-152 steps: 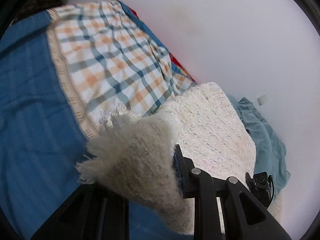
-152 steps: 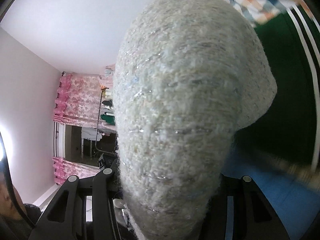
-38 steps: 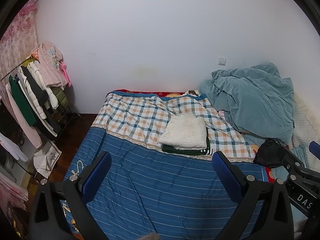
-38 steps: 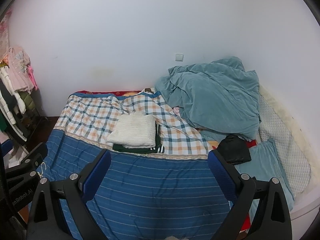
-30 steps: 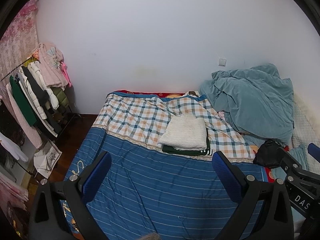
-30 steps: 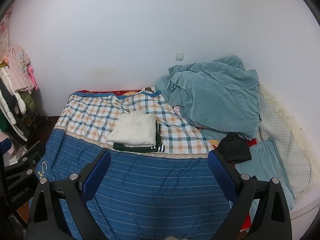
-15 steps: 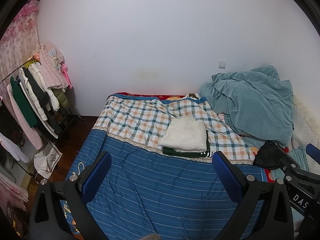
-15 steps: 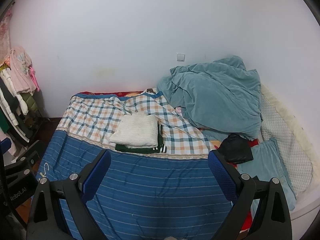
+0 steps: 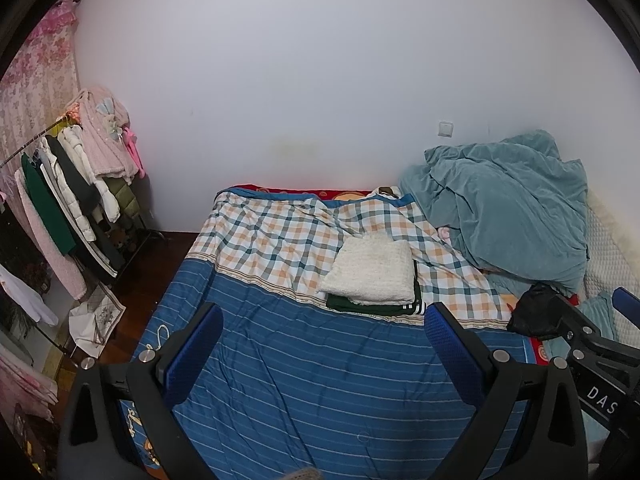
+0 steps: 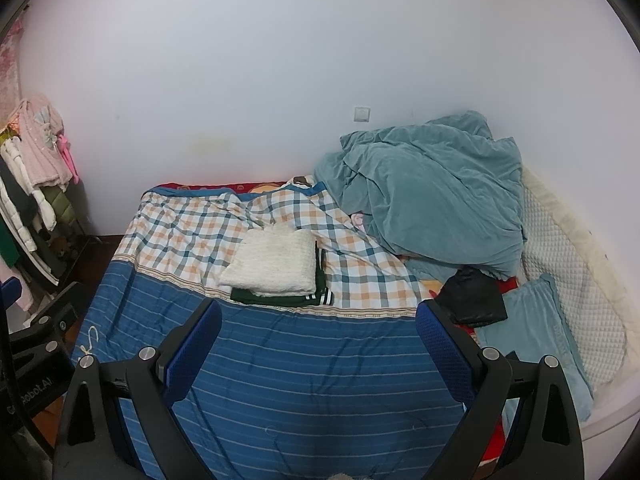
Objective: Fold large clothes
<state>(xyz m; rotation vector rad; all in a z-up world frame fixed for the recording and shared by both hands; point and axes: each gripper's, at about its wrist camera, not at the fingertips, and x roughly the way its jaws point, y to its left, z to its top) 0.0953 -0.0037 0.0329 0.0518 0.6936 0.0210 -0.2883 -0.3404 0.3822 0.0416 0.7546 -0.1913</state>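
Both grippers are held back from the bed [image 9: 320, 400], high above its near edge, and both are empty. The left gripper [image 9: 324, 344] has its blue pads spread wide with nothing between them, and the right gripper [image 10: 318, 338] is just as wide.

The folded cream knit sweater [image 9: 372, 276] lies on the checked part of the bedspread [image 9: 260, 240], near the middle of the bed, stacked on a folded dark green garment [image 9: 376, 306] with white stripes at its near right corner. To the right sits a rumpled teal blanket [image 9: 500, 208], a small black item [image 10: 472, 296] near it, and a teal pillow [image 10: 532, 336] by the right edge. A clothes rack [image 9: 60, 200] stands at the far left.

The stack looks finished, so the next garment likely has to come from elsewhere. Risks from here: the sweater overhangs the green piece slightly, so dropping another fold onto it off-centre could tip or slide the pile. Dragging the heavy blanket leftward could sweep the stack apart. A wide fuzzy knit also snags easily on gripper pads.
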